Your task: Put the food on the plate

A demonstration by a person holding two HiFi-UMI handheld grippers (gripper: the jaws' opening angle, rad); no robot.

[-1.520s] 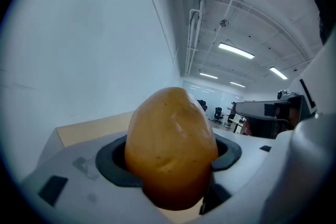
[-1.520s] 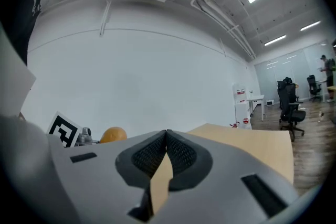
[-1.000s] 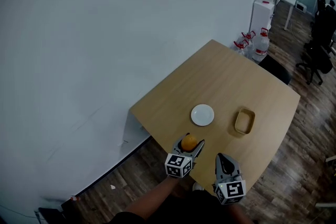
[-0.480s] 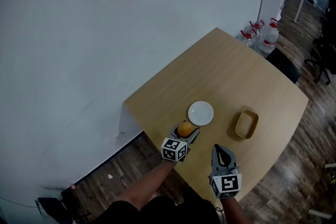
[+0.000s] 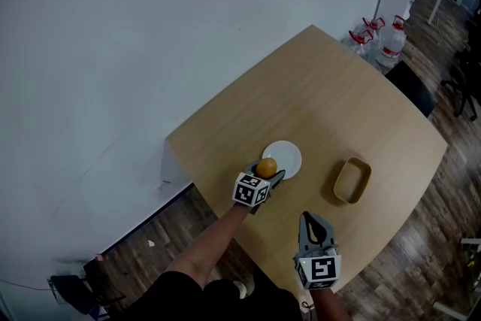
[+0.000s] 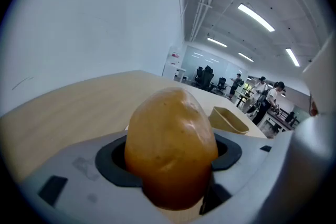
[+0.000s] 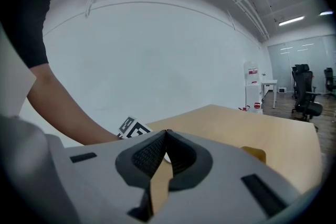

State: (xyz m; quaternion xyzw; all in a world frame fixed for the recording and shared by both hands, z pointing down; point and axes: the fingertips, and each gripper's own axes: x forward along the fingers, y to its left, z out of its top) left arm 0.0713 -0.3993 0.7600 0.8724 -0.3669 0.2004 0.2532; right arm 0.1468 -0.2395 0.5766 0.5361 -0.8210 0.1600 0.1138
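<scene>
My left gripper (image 5: pixel 267 172) is shut on an orange-brown bread roll (image 5: pixel 266 168), held just above the near-left rim of the white plate (image 5: pixel 288 156). In the left gripper view the roll (image 6: pixel 170 147) fills the space between the jaws. My right gripper (image 5: pixel 311 225) hangs shut and empty over the table's near edge, well short of the plate. In the right gripper view its jaws (image 7: pixel 164 140) meet at the tips with nothing between them.
A tan rectangular tray (image 5: pixel 351 180) lies to the right of the plate on the wooden table (image 5: pixel 338 109). Water bottles (image 5: pixel 379 41) stand on the floor beyond the far corner. A white wall runs along the left.
My left gripper has carried the roll forward from the table's near edge to the plate's rim. The right gripper has stayed shut near the front edge.
</scene>
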